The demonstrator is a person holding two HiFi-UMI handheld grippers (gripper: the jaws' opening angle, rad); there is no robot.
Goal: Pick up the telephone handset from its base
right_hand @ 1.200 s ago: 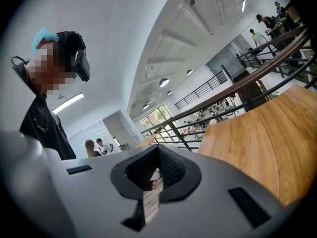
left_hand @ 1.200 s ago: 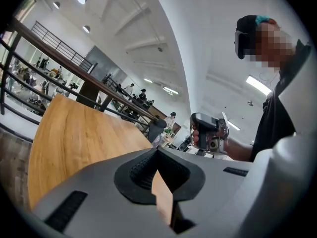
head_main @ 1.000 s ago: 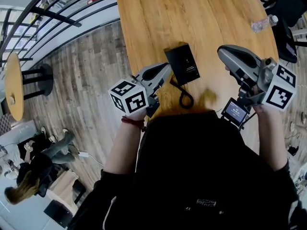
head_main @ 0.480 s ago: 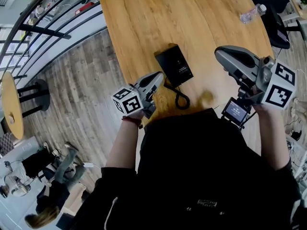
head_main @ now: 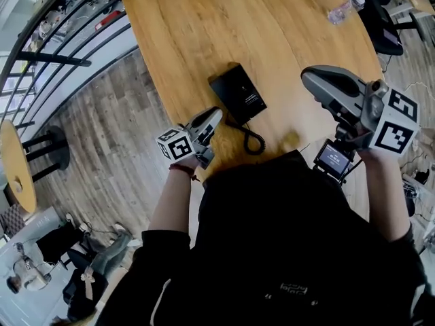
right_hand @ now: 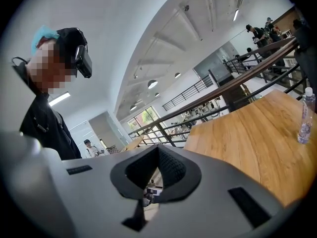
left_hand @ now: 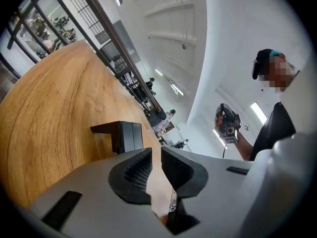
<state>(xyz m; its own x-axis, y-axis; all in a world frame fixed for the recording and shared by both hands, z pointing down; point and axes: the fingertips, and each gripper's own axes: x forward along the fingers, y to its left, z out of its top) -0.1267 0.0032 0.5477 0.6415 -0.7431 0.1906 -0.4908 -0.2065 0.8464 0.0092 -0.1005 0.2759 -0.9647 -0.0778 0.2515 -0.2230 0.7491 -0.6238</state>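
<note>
A long light-wood table (head_main: 285,32) takes up most of the scene. The grey right gripper (head_main: 307,79) hangs over it with its jaws pressed together and empty. The grey left gripper (head_main: 216,113) is low beside the flat black telephone (head_main: 237,94). Its jaws have just been opening to a narrow gap, with nothing between them. The telephone lies near the table's near edge, and its black coiled cord (head_main: 253,140) curls beside it. A clear plastic bottle (head_main: 340,9) lies well apart.

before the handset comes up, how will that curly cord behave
Probably floppy and stretchy: the cord lies in a loose loop on the table, so it should uncurl before pulling tight. The telephone looks small and boxy, likely light, so a long pull might drag it across the smooth wood.
</note>
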